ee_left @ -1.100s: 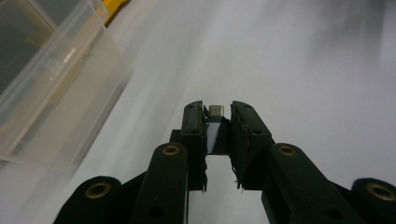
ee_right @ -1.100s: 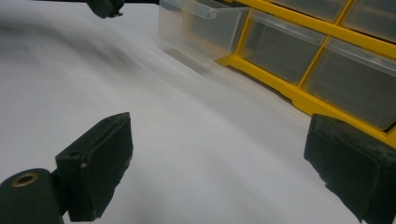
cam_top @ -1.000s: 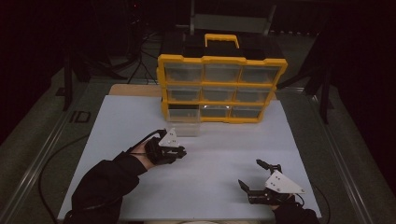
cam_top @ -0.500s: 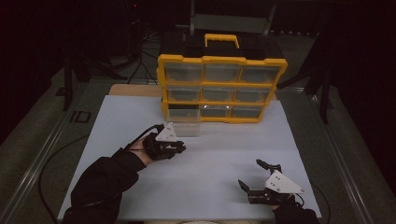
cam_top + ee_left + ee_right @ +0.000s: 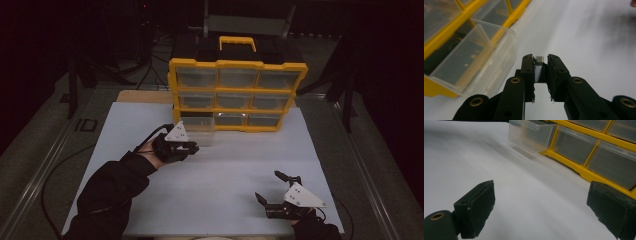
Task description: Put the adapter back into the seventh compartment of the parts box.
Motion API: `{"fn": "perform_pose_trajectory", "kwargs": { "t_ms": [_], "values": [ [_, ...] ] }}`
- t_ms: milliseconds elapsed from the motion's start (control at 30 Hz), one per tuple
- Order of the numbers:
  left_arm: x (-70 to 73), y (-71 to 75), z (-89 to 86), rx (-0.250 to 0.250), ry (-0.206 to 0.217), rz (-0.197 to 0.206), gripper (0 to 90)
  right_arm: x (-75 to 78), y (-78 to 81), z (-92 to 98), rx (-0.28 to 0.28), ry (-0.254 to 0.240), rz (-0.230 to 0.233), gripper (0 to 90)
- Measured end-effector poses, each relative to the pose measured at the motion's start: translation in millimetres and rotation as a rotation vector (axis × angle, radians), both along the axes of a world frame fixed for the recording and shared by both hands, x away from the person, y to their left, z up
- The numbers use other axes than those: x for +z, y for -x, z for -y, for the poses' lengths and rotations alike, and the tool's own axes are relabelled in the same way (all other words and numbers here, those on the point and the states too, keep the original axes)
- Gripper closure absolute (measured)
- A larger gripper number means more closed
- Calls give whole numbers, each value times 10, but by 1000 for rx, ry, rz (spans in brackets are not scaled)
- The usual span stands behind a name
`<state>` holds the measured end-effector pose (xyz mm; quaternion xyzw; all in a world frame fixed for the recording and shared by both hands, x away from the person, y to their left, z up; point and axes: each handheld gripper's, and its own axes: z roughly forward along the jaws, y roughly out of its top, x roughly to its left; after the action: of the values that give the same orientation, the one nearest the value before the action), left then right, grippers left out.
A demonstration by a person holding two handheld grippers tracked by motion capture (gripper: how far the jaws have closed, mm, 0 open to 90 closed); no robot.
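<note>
Pinching a small black plug with a metal tip (image 5: 539,68) between its pads, the left gripper (image 5: 192,148) hung just in front of the clear drawer (image 5: 199,128) pulled out of the yellow organizer (image 5: 235,93) at the table's (image 5: 220,165) far edge, probably so the plug could be dropped in. Further right, near the front right corner, the right gripper (image 5: 266,186) rested low with jaws spread wide and empty, seemingly waiting clear of the work.
</note>
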<state>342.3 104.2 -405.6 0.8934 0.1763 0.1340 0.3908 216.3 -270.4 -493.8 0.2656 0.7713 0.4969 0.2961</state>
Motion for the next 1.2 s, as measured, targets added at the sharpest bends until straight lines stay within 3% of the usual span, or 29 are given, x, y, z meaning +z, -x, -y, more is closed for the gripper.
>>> {"fn": "perform_pose_trajectory", "kwargs": {
  "t_ms": [567, 1200],
  "values": [
    [157, -226, 0, 71, 64, 45, 769, -3, 0, -1, 0, -1, -2, 80],
    [99, -472, -20, 162, 135, 86, 769, -5, 0, -2, 1, -2, -4, 80]
  ]
}}
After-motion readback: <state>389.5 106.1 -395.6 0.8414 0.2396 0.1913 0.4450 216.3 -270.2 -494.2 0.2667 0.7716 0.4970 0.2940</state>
